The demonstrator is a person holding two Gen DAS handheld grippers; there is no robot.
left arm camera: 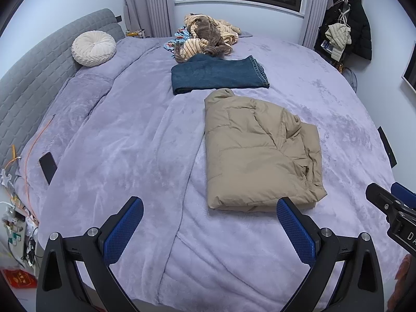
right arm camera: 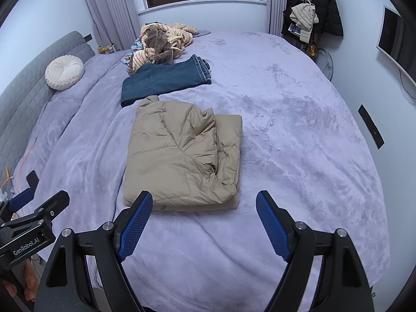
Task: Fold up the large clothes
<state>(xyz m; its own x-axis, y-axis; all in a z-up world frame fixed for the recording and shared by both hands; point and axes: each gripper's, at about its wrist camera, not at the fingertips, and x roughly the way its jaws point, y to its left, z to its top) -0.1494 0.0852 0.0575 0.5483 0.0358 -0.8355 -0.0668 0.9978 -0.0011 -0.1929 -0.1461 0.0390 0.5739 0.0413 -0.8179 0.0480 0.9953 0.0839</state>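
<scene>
A beige puffer jacket (left arm camera: pixel 260 150) (right arm camera: pixel 182 156) lies folded into a thick rectangle on the lilac fleece bed (left arm camera: pixel 117 135) (right arm camera: pixel 299 143). Just beyond it lie folded blue jeans (left arm camera: pixel 218 75) (right arm camera: pixel 163 80). My left gripper (left arm camera: pixel 209 205) hovers open over the blanket, its right finger at the jacket's near edge, nothing between the pads. My right gripper (right arm camera: pixel 204 199) is open too, just short of the jacket's near edge, empty. Each gripper shows at the side of the other's view: the right gripper (left arm camera: pixel 390 205), the left gripper (right arm camera: pixel 39 208).
A heap of striped and brown clothes (left arm camera: pixel 205 36) (right arm camera: pixel 161 39) sits at the far end under the window. A round white cushion (left arm camera: pixel 93 48) leans on the grey headboard. A dark phone (left arm camera: pixel 48 166) lies at the bed's left edge. Coats (right arm camera: pixel 312 7) hang at the right.
</scene>
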